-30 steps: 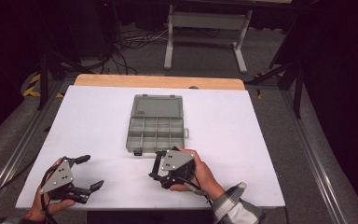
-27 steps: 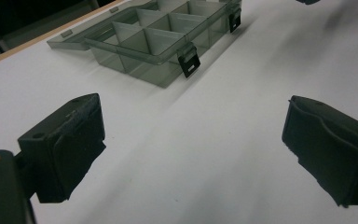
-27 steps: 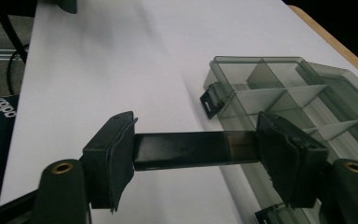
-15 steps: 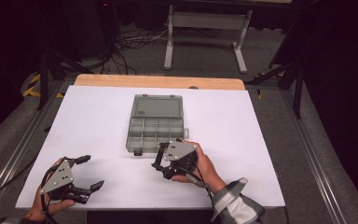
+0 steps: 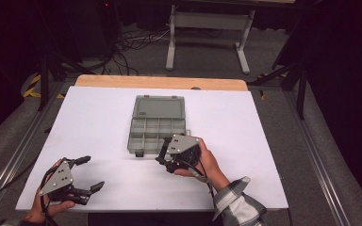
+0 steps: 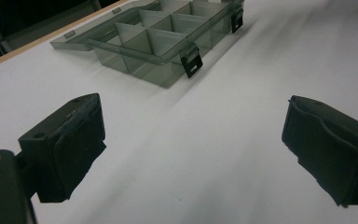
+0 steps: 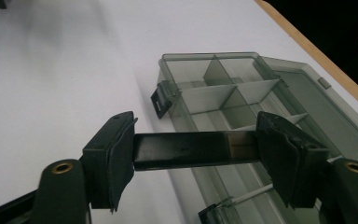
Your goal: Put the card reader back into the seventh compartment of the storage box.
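Looking down on a white table [image 5: 99,122] from above, the high view has a person's two forearms coming in from the bottom edge, each hand holding a black two-jaw gripper. Near the middle of the table lies a grey see-through compartment box [image 5: 156,132], opened flat: its lid [image 5: 159,106] rests on the table on the far side, and its tray of small compartments faces the person. Two black latches [image 6: 191,60] hang from the tray's near wall.

The right gripper [image 5: 165,157] is just at the tray's near right corner, over its front edge, with a grey three-cornered plate on top and the person's right hand [image 5: 206,162] wrapped around it from behind. In the right gripper view its jaws are closed on a dark flat bar [image 7: 193,148], which spans the gap between the two pads end to end and hangs level above the tray's near compartments. Whether the bar touches the box cannot be told.

The left gripper [image 5: 88,173] is at the near left of the table, well apart from the box, held by the person's left hand [image 5: 47,207]. Its jaws stand wide apart with nothing between them; in the left gripper view only bare white table lies between the two black pads, with the box farther off at the top.

A striped grey sleeve [image 5: 238,205] covers the right forearm. Beyond the table's wooden far edge [image 5: 160,82] stands a metal frame [image 5: 207,28] on a dark floor.
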`<state>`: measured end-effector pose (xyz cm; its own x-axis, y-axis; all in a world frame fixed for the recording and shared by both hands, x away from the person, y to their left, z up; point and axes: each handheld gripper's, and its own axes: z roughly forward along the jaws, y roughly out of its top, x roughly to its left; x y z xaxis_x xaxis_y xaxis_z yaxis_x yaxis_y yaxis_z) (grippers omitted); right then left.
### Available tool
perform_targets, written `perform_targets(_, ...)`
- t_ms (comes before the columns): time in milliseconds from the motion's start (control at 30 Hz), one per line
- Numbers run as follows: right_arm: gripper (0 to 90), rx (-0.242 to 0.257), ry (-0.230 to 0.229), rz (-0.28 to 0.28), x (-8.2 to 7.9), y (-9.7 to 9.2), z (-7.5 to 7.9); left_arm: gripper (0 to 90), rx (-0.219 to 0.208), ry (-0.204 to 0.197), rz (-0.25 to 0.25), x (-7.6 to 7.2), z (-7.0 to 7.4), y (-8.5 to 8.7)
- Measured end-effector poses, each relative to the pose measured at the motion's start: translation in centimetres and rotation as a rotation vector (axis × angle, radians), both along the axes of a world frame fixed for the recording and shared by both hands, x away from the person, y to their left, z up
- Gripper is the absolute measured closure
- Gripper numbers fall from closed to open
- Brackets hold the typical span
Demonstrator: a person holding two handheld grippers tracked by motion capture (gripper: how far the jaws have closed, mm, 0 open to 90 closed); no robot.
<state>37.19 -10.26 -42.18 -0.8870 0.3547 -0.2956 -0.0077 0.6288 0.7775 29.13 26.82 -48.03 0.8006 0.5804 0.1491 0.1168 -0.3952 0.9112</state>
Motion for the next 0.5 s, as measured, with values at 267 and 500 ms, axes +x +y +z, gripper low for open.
perform_targets(267, 31.0, 0.01, -0.001, -0.025, 1.1, 0.2, 0.0, 6.9, -0.004, 0.004, -0.005, 0.0, 0.0, 0.0)
perform_targets(500, 31.0, 0.024, 0.006, -0.049, 2.1, 0.2, -0.2, 6.9, 0.009, 0.009, -0.016, 0.0, -0.1, -0.2)
